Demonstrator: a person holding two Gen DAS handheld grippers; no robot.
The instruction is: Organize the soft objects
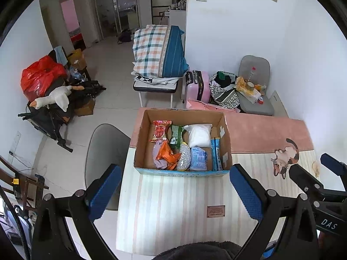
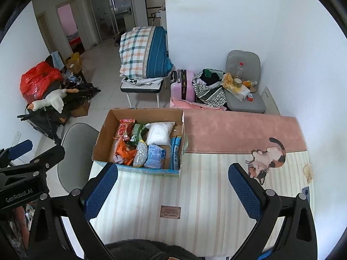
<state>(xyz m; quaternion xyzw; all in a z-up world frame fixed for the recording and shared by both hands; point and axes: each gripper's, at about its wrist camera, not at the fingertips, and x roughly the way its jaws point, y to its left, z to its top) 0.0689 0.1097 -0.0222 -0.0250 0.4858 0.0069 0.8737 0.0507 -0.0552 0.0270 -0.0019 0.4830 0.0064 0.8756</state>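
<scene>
An open cardboard box (image 1: pixel 225 134) stands on a striped mat with a pink band and a cat picture (image 1: pixel 284 160). It holds several soft packs: a white bag (image 1: pixel 199 134), a red pack (image 1: pixel 160 130), an orange pack (image 1: pixel 168 155), a pale blue pack (image 1: pixel 198 159). The box also shows in the right wrist view (image 2: pixel 102 138). My left gripper (image 1: pixel 175 190) is open and empty, held above the mat in front of the box. My right gripper (image 2: pixel 173 190) is open and empty, to the right of the box.
A grey chair (image 1: pixel 102 151) stands left of the table. Beyond are a bench with a folded plaid quilt (image 1: pixel 156 52), a pink suitcase (image 1: pixel 198 86), a grey seat with clutter (image 1: pixel 256 99) and a pile with red bags (image 1: pixel 41 75).
</scene>
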